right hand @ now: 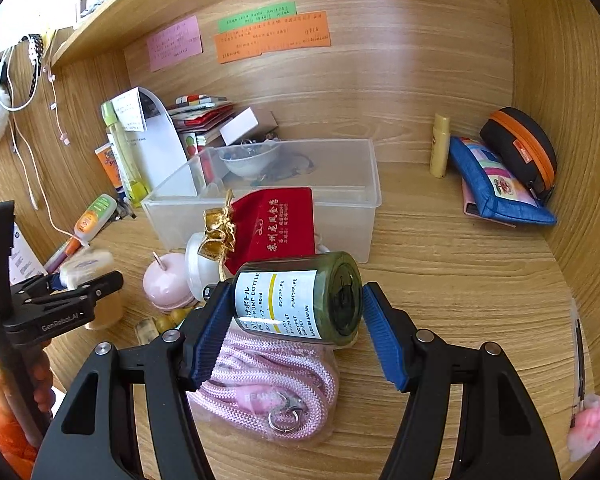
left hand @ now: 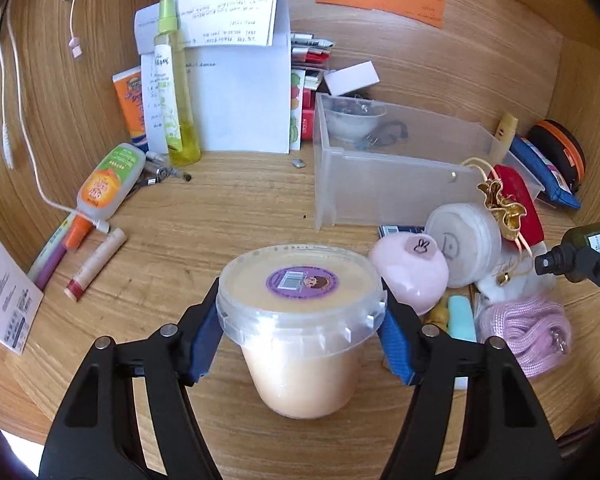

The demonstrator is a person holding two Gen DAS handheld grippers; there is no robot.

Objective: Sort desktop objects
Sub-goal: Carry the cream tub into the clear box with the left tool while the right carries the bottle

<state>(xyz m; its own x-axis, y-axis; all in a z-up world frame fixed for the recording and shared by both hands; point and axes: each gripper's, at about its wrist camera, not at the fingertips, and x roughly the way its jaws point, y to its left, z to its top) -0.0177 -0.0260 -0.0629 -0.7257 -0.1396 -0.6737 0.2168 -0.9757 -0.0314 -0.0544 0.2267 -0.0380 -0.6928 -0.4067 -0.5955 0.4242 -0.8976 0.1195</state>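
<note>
Pinched between the left gripper's (left hand: 302, 344) blue pads, a lidded tub (left hand: 300, 320) of beige cream stood near the desk's front edge. Lifting it straight up would likely keep it level. Beside it, the right gripper (right hand: 292, 336) held a green pump bottle (right hand: 300, 300) sideways, tight against its left pad, above a pink cord (right hand: 268, 392); contact at the right pad was unclear.

Left gripper (left hand: 302, 316): pointing downward, jaws partly spread, pads clamped. Right gripper (right hand: 296, 328): pointing downward, jaws likewise clamped.
</note>
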